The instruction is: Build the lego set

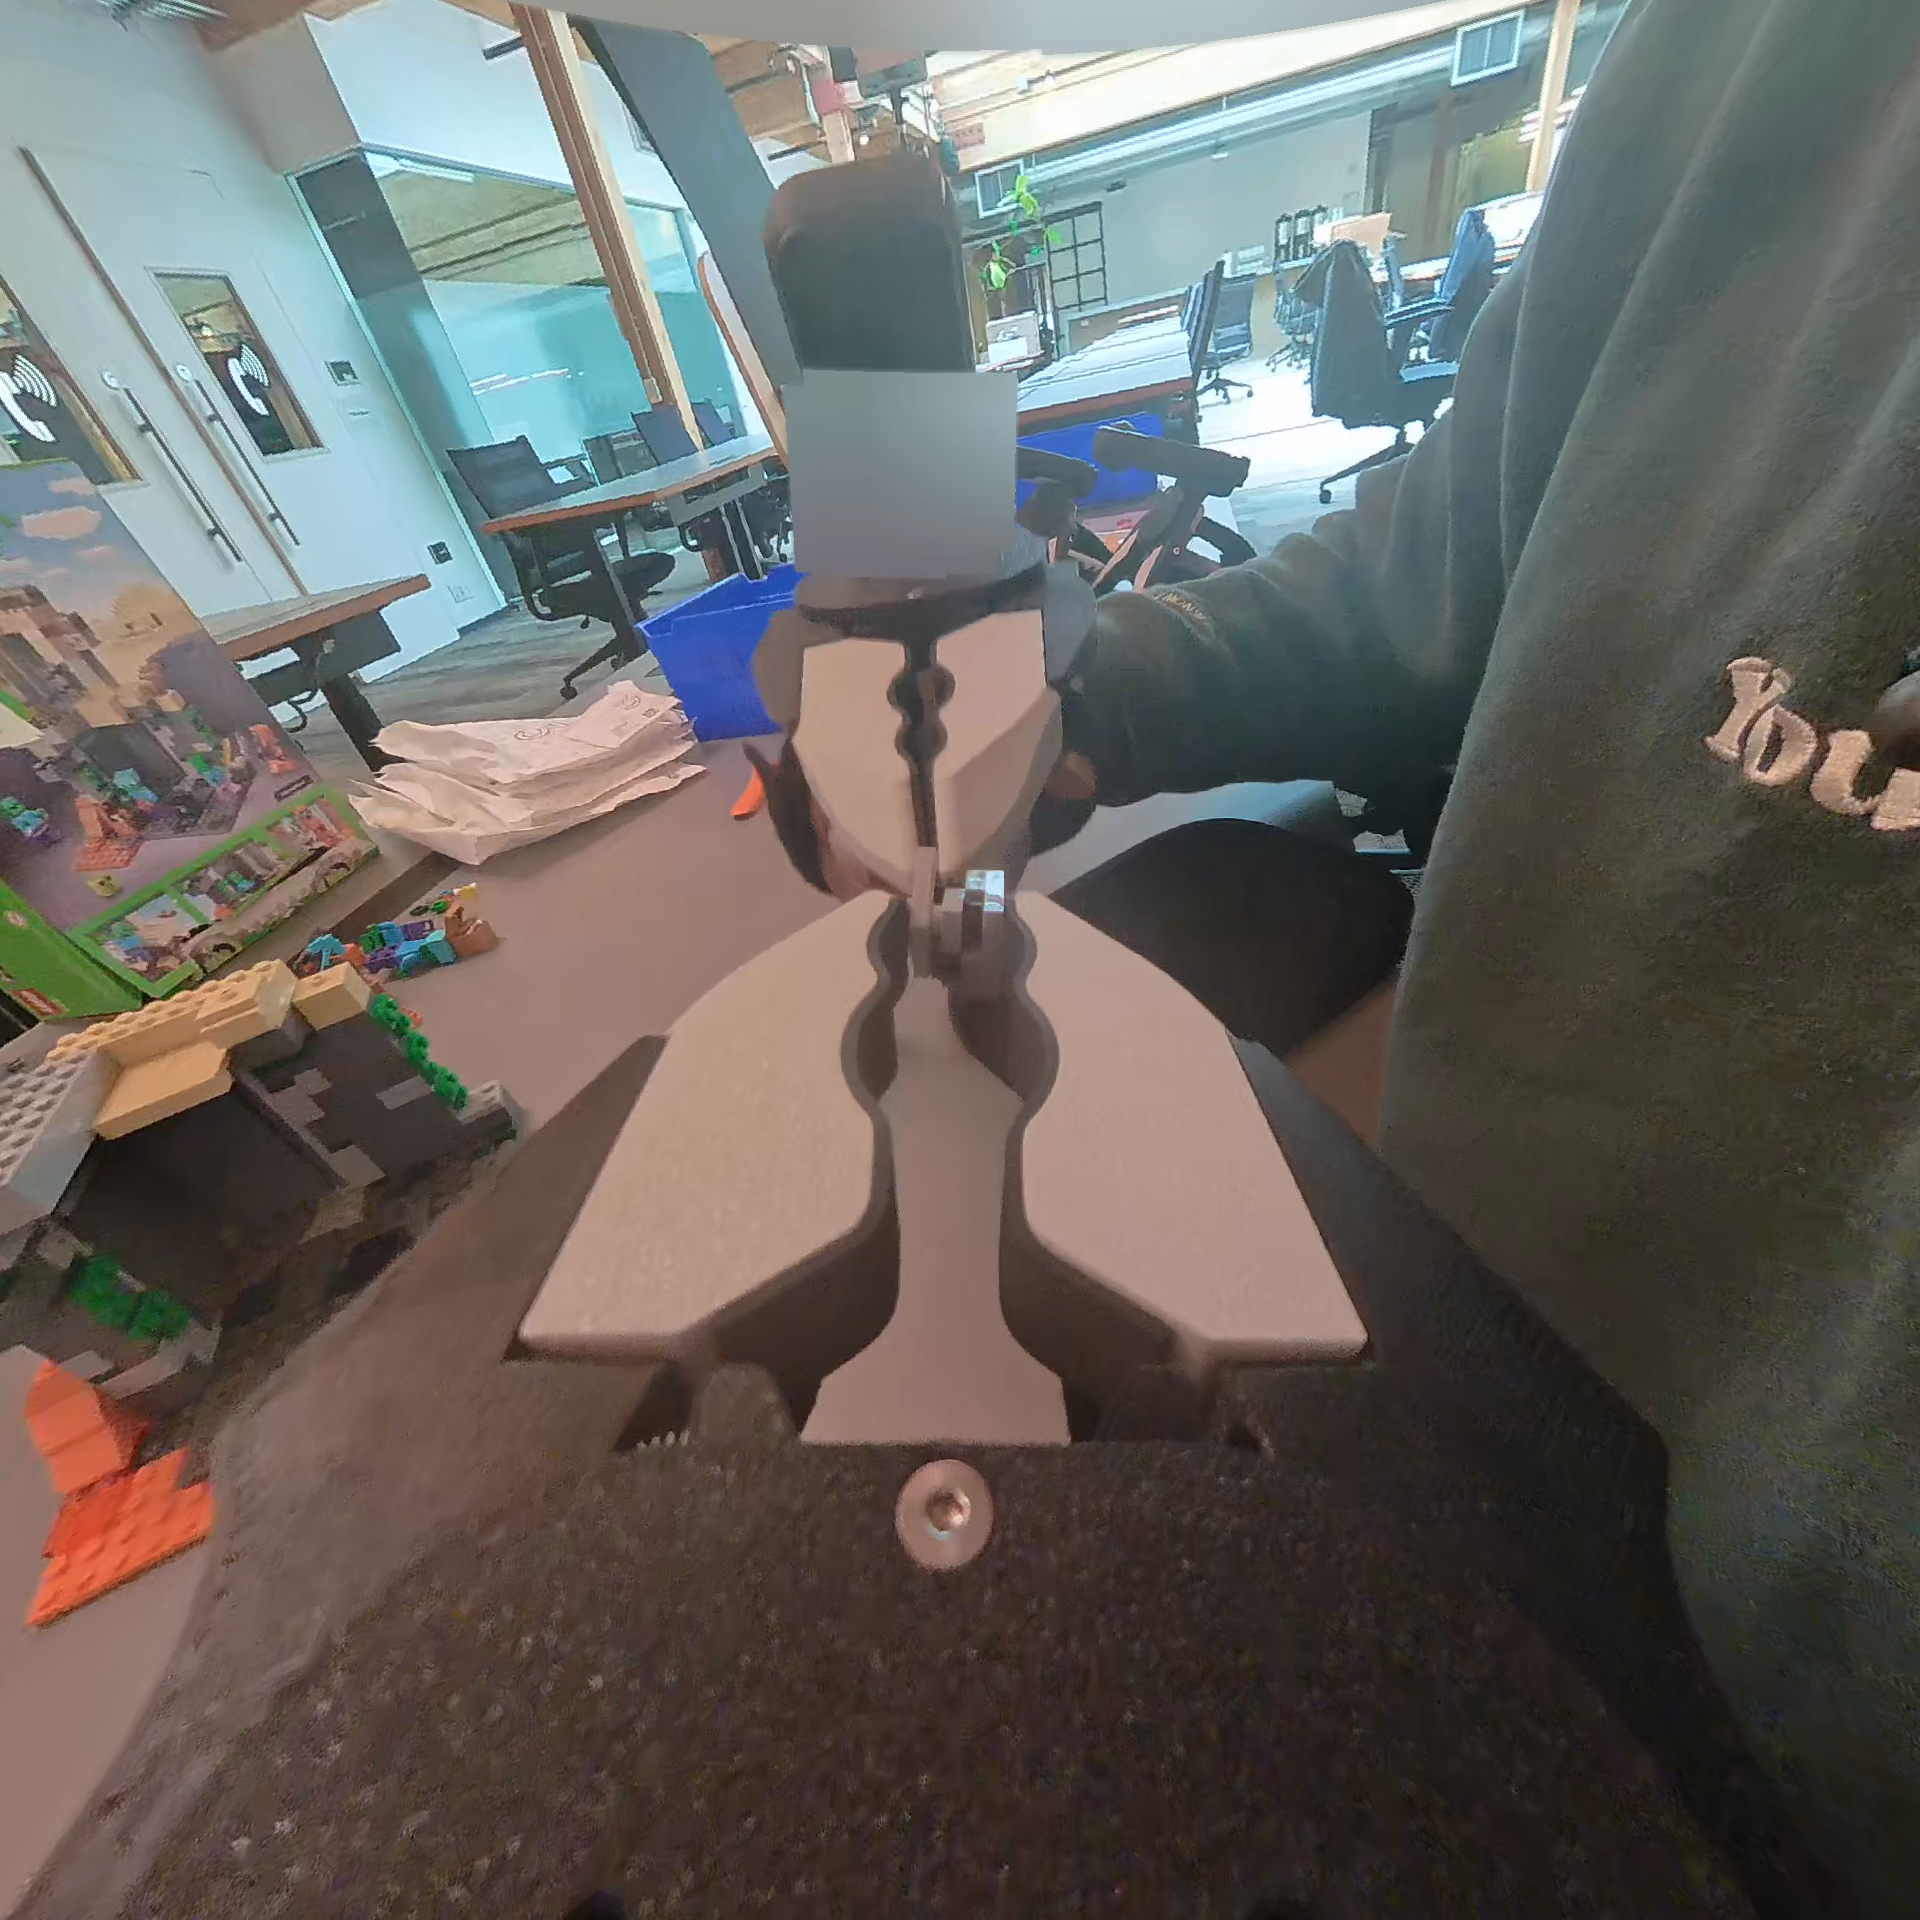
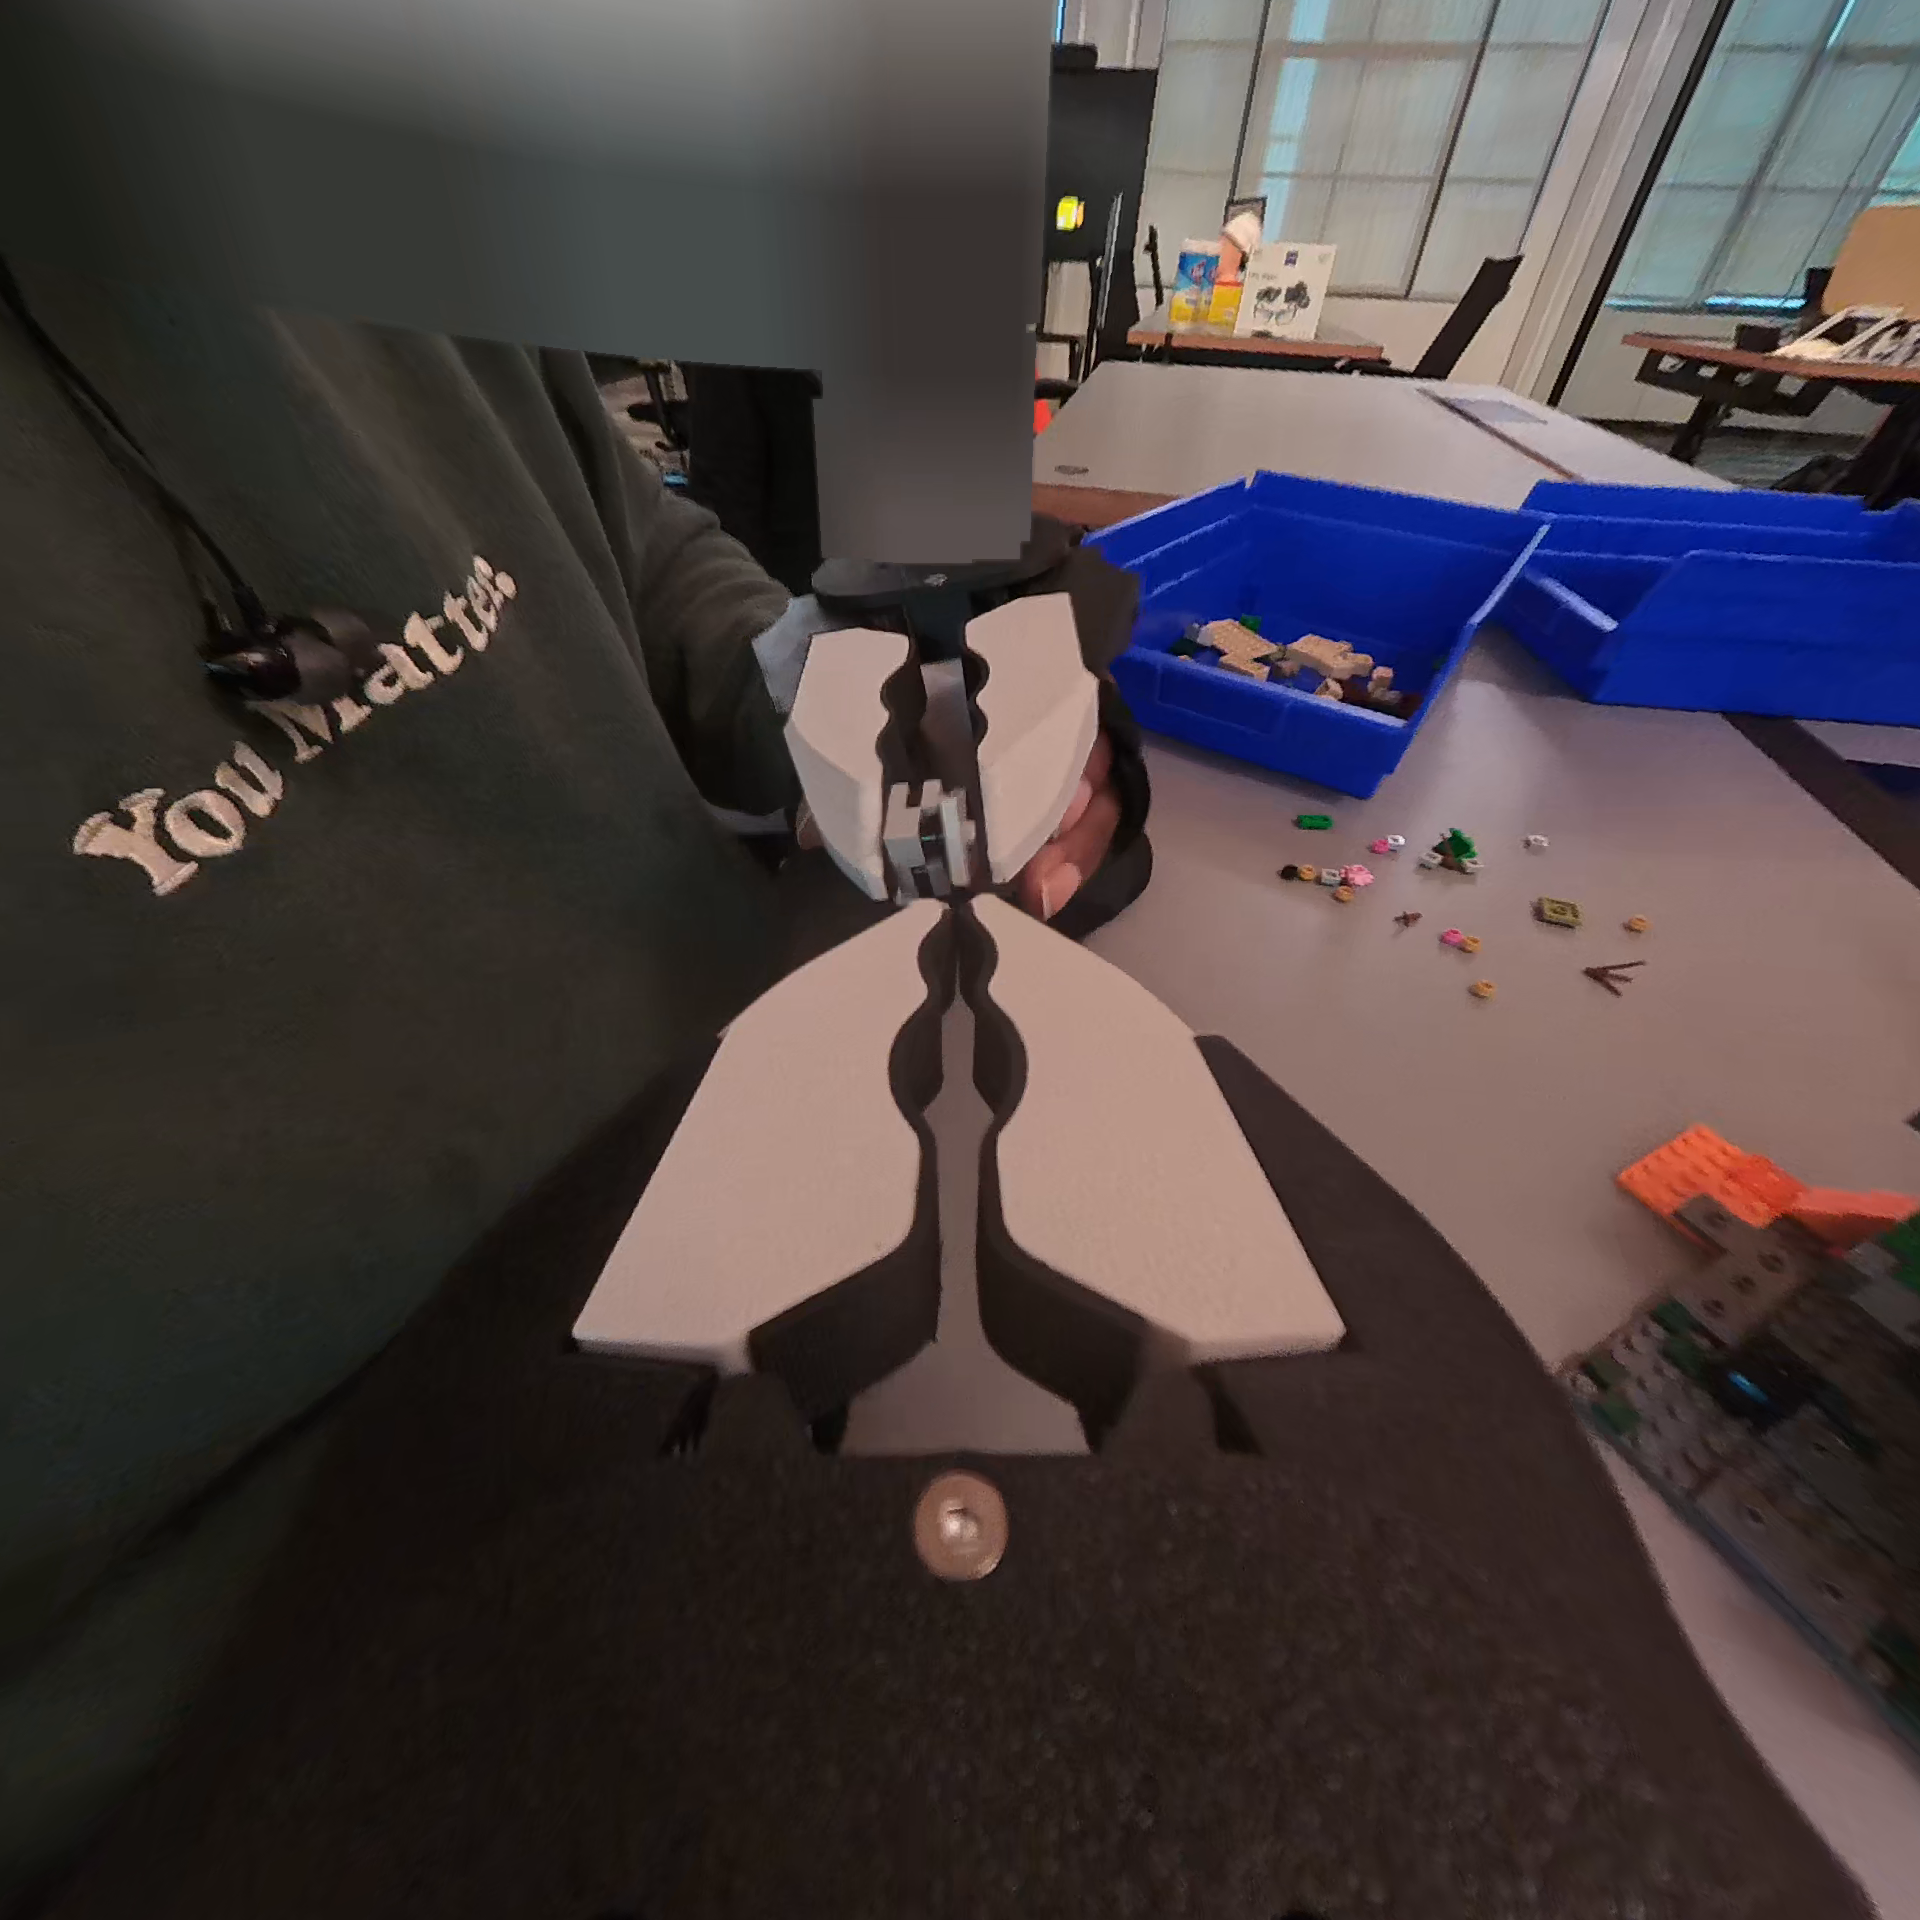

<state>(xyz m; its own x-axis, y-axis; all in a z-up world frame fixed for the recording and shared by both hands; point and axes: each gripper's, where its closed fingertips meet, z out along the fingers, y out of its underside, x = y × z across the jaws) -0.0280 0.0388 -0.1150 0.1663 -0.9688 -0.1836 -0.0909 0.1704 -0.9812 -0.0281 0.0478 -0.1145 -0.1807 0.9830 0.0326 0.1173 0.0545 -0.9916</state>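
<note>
Both grippers are held in the air, tip to tip, in front of a person's dark green sweatshirt (image 1: 1662,935). My left gripper (image 1: 956,920) is shut on a small grey lego piece (image 1: 977,930); the same piece shows grey and white in the right wrist view (image 2: 925,842), between the left gripper's fingers (image 2: 831,748). My right gripper (image 2: 956,916) is shut; in the left wrist view it (image 1: 920,878) pinches a thin pale piece (image 1: 923,894) that touches the grey piece. A partly built grey, tan and green lego model (image 1: 260,1101) stands on the grey table at the left.
The lego set's box (image 1: 135,748) and white paper bags (image 1: 520,769) lie behind the model. Orange plates (image 1: 114,1507) lie near it. Blue bins (image 2: 1299,613) hold tan pieces. Small loose pieces (image 2: 1455,894) are scattered on the table (image 2: 1351,1091). Left and right tips are no more than a few centimetres apart.
</note>
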